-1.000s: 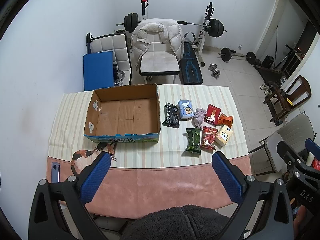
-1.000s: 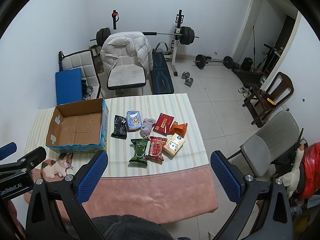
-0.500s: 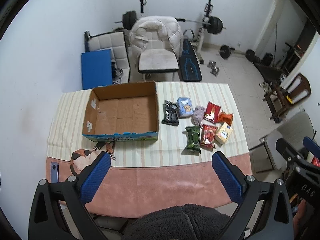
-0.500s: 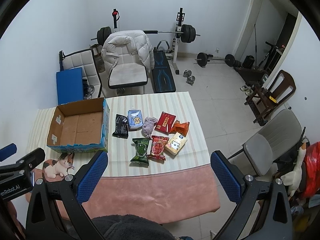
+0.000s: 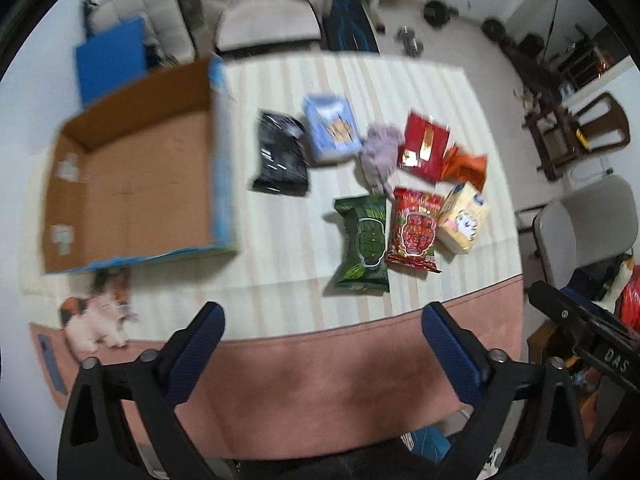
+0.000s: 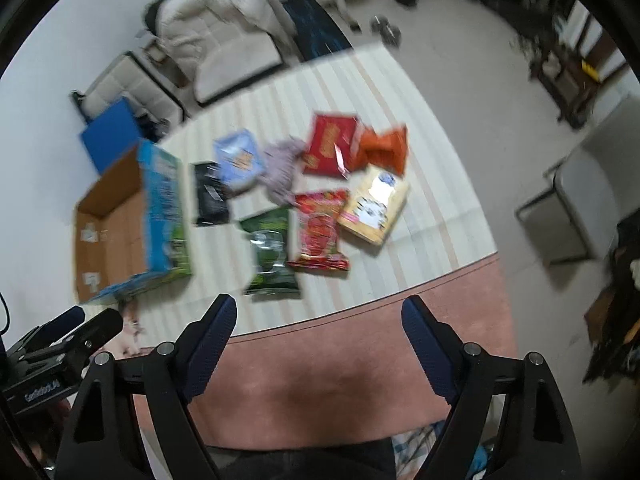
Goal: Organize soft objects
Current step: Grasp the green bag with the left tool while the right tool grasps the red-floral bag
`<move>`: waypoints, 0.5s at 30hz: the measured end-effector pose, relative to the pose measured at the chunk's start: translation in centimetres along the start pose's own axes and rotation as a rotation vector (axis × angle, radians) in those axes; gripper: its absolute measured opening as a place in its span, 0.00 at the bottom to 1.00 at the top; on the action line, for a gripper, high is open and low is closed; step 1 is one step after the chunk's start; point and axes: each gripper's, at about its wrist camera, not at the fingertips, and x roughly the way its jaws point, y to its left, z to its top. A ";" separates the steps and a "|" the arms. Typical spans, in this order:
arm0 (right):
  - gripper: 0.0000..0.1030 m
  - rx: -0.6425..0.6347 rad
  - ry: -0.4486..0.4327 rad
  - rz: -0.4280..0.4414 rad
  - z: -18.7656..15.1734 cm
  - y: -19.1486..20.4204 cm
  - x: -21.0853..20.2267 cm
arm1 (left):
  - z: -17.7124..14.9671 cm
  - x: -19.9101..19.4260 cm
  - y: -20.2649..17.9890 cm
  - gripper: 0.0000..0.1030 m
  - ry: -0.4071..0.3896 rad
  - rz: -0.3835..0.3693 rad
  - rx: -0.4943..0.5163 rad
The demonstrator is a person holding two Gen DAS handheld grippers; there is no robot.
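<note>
Striped tablecloth carries an open brown cardboard box holding no packets; both my grippers gape, unloaded.

Left tool w/ jaws spread wide, holding nothing, above the desk near edge. Green packet just ahead of it; open cardboard box ahead-left, other packets further ahead-right.

Soft packets clustered flat on striped cloth, open cardboard box leftward
</note>
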 end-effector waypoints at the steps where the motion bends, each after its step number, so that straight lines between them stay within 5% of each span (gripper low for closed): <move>1: 0.82 0.012 0.014 0.007 0.5 -1.0 1.6 | 0.7 2.0 -0.5 0.90 0.023 -0.002 0.000; 6: 0.62 0.085 0.104 0.038 3.0 -5.0 8.9 | 3.9 10.4 -2.9 0.81 0.132 -0.014 0.010; 13: 0.62 0.117 0.186 0.091 4.7 -6.5 13.9 | 5.2 18.4 -4.1 0.81 0.251 0.026 0.016; 15: 0.62 0.103 0.215 0.102 5.0 -6.0 15.1 | 4.9 19.5 -3.7 0.64 0.256 0.052 0.019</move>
